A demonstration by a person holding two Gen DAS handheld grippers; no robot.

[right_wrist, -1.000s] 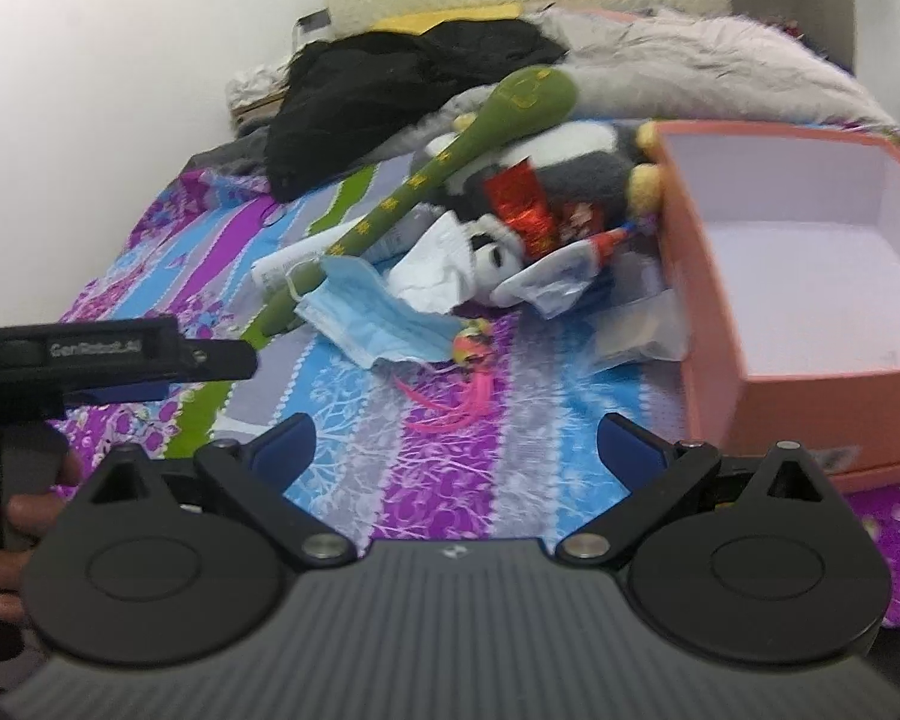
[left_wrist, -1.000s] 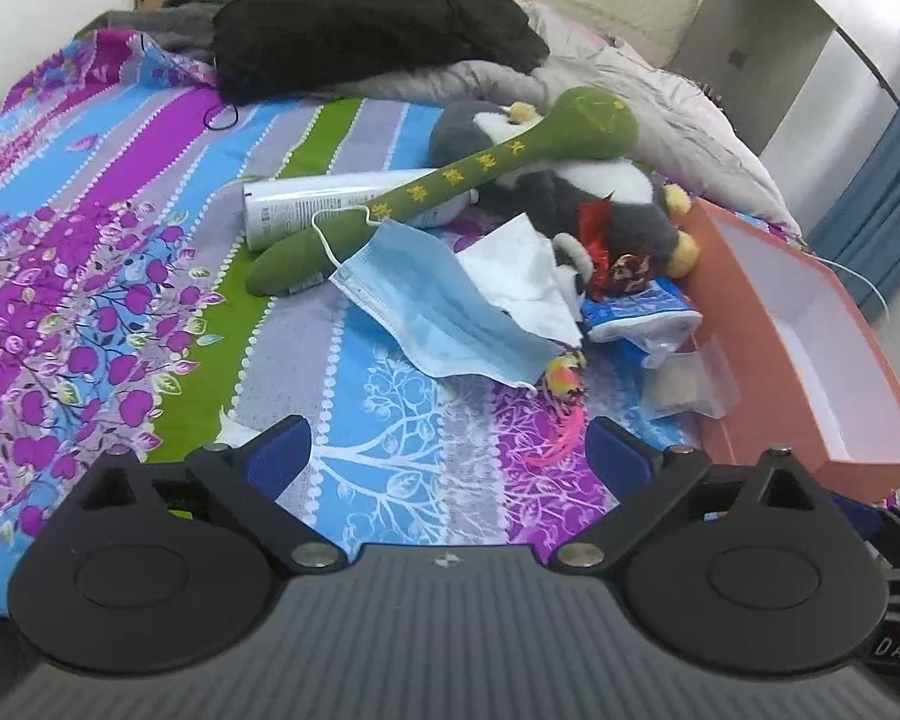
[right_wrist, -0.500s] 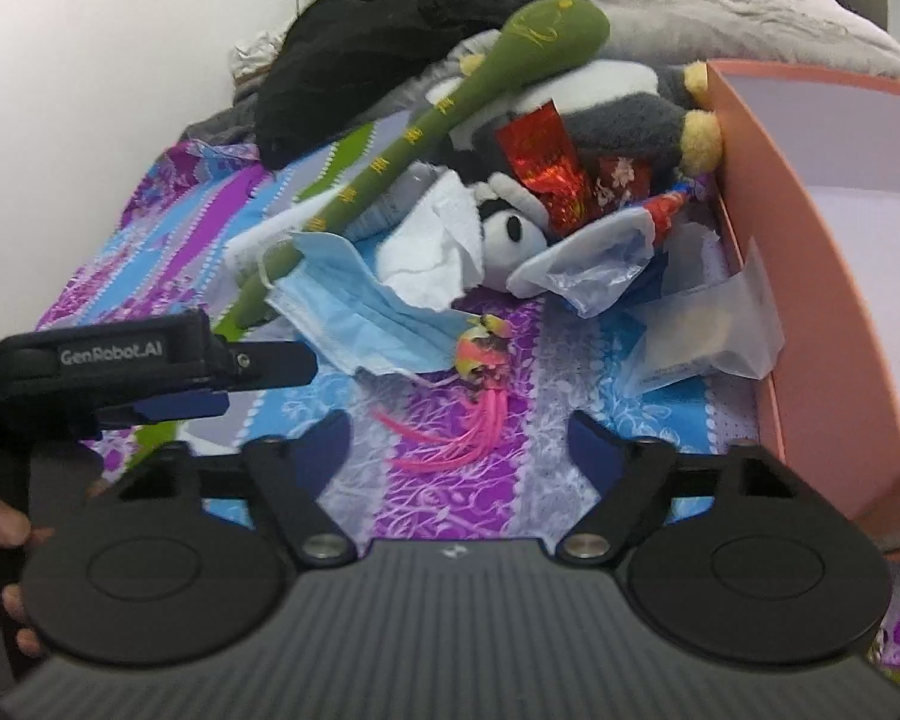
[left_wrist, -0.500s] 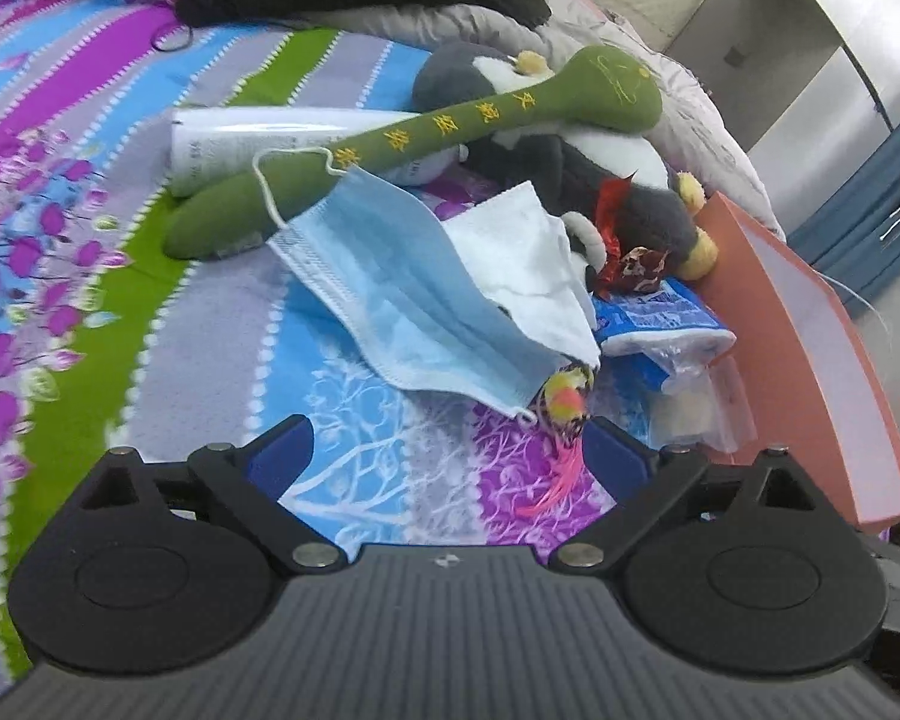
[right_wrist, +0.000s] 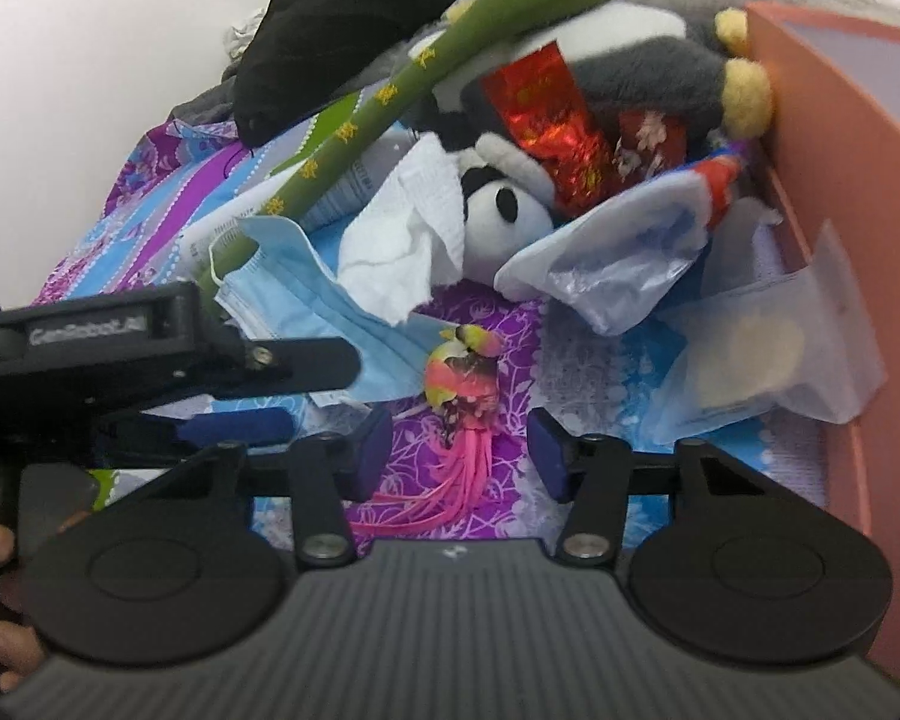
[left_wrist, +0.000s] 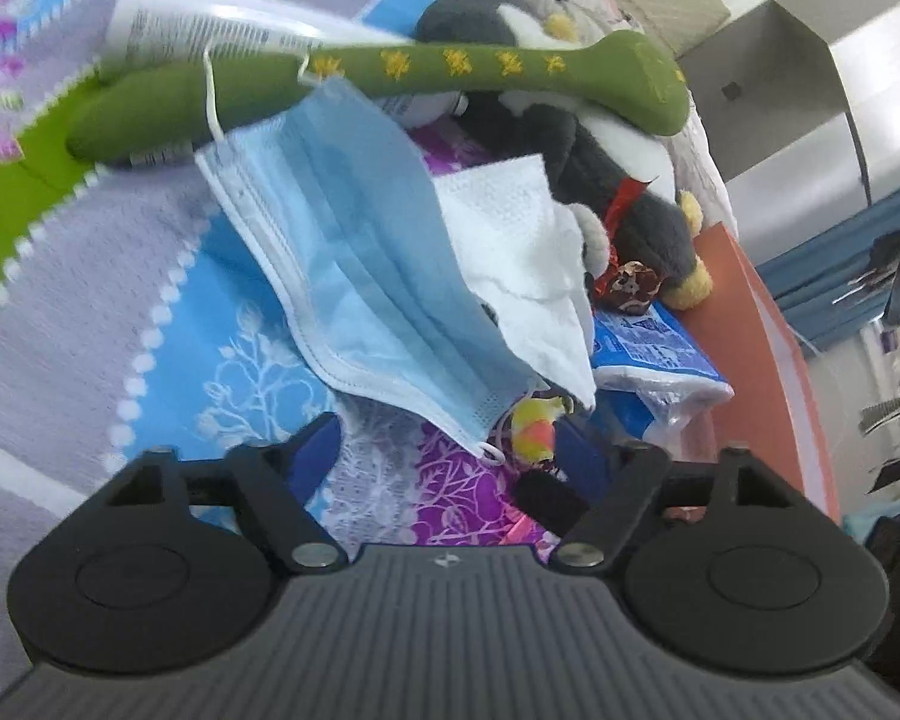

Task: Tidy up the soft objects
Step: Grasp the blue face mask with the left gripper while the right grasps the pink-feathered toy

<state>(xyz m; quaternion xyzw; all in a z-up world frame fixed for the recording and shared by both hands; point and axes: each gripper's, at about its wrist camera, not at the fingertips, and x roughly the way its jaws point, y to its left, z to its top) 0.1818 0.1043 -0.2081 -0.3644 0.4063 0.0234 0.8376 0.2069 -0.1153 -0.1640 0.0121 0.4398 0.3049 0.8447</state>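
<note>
A blue face mask (left_wrist: 360, 276) lies on the patterned bedspread (left_wrist: 150, 312), with a white tissue (left_wrist: 522, 264) on it. My left gripper (left_wrist: 450, 456) is open, its fingers astride the mask's near corner. It also shows in the right wrist view (right_wrist: 234, 384). A small pink-tasselled toy (right_wrist: 462, 384) lies between the open fingers of my right gripper (right_wrist: 459, 444). A panda plush (right_wrist: 510, 210), a long green plush club (right_wrist: 402, 90) and a grey plush (left_wrist: 618, 192) lie piled behind.
An orange box (right_wrist: 834, 168) with a white inside stands at the right. Plastic packets (right_wrist: 744, 348), a blue wipes pack (left_wrist: 648, 342), a white tube (left_wrist: 210, 30) and dark clothes (right_wrist: 354, 18) lie around the pile.
Both grippers have moved forward and down toward the pile. The left now reaches the mask's corner; the right's fingers have narrowed around the tasselled toy.
</note>
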